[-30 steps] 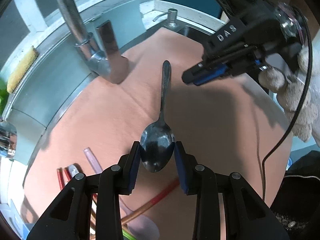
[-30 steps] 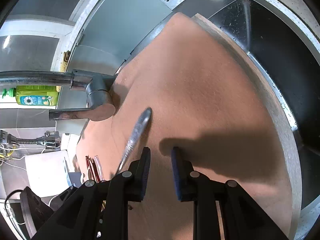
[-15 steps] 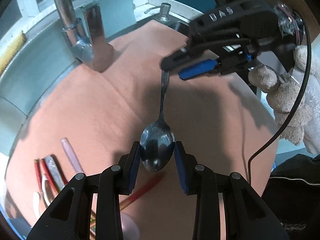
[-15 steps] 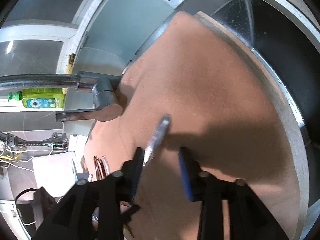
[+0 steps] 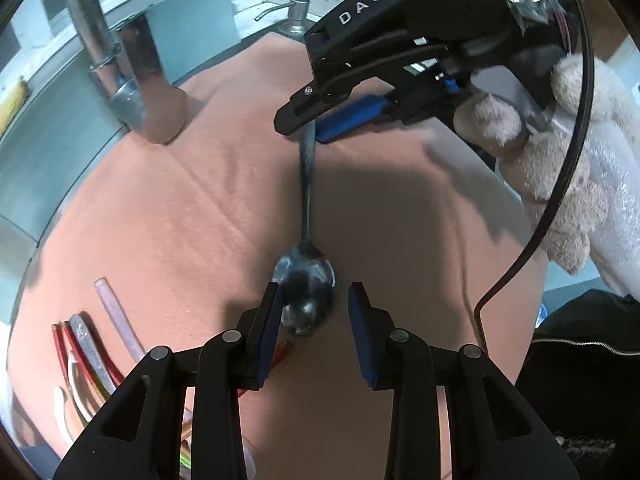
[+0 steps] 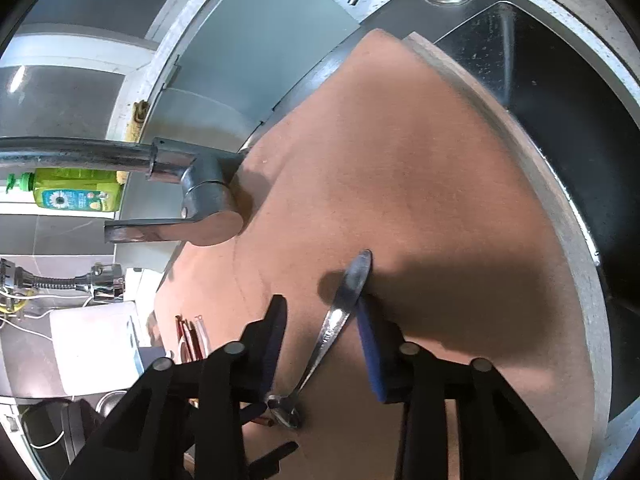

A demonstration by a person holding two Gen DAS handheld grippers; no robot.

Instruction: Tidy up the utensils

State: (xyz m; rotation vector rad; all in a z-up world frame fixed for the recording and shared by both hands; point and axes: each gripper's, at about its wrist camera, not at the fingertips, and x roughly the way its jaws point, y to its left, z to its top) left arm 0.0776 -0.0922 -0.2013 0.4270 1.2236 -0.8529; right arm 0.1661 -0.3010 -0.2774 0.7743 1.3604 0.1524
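Note:
A metal spoon (image 5: 306,272) hangs over the salmon-pink mat (image 5: 180,216). My left gripper (image 5: 314,312) is open, its blue pads on either side of the bowl with a gap on the right. My right gripper (image 5: 316,128) is open and straddles the handle tip. In the right wrist view the spoon handle (image 6: 344,308) lies between the open fingers of my right gripper (image 6: 322,338), against the right pad (image 6: 370,354). Several other utensils (image 5: 86,350) lie in a bunch at the mat's lower left.
A chrome faucet (image 5: 136,80) stands at the mat's far left edge, also in the right wrist view (image 6: 200,204). A dark sink basin (image 6: 568,120) lies beyond the mat's right edge. A green soap bottle (image 6: 72,196) stands behind the faucet.
My left gripper has opened off the spoon bowl. My right gripper has moved in and opened around the handle tip.

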